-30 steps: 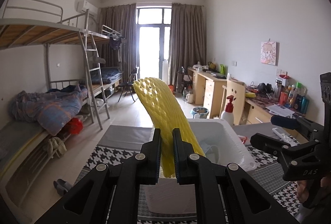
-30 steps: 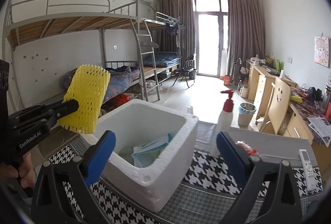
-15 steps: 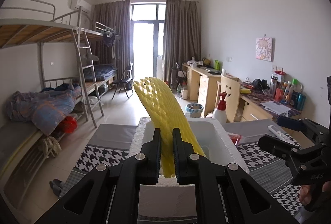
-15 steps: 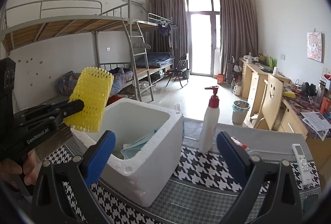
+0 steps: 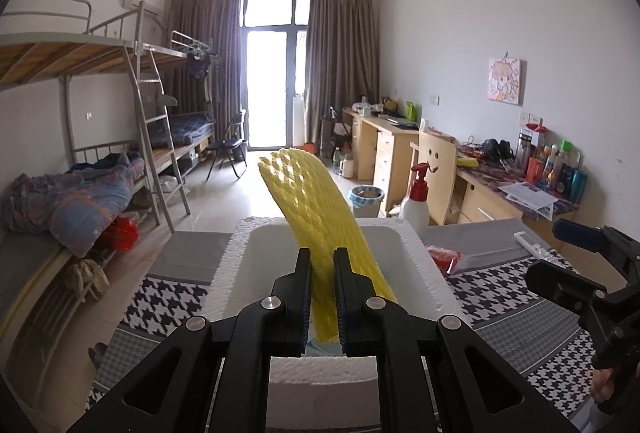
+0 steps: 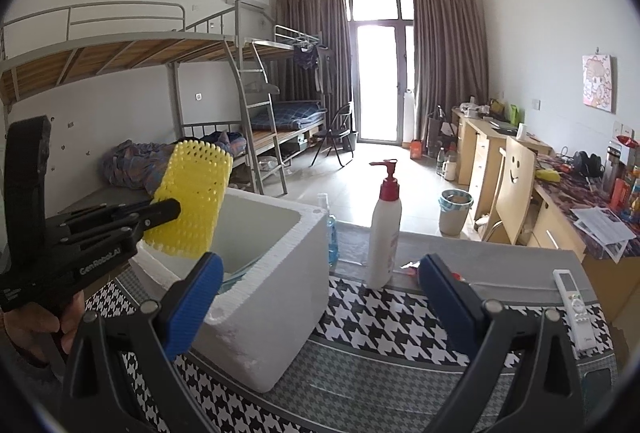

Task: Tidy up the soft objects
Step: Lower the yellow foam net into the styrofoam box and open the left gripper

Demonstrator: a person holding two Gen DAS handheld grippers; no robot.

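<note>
A yellow foam mesh sleeve is clamped between the narrow jaws of the left claw. The sleeve is gripped at its lower part, and its free end rises and leans away from the camera above the open white polystyrene box. In the right wrist view, the same sleeve is seen over the near left corner of the box, held clear of the rim.

The right claw is held wide, and nothing is found between its blue-padded fingers. It is positioned to the right of the box, as shown in the left wrist view.

The box is placed on a bench covered with a black-and-white houndstooth cloth. Light blue material is visible inside the box, low against the near wall; its nature cannot be determined.

A white pump bottle with a red top stands upright on the bench, just beside the right side of the box. A blue-tinted bottle is partly hidden behind the box's far corner. A white remote control lies at the right edge of the bench, well apart from the box. A red packet lies on the bench near the pump bottle.
</note>
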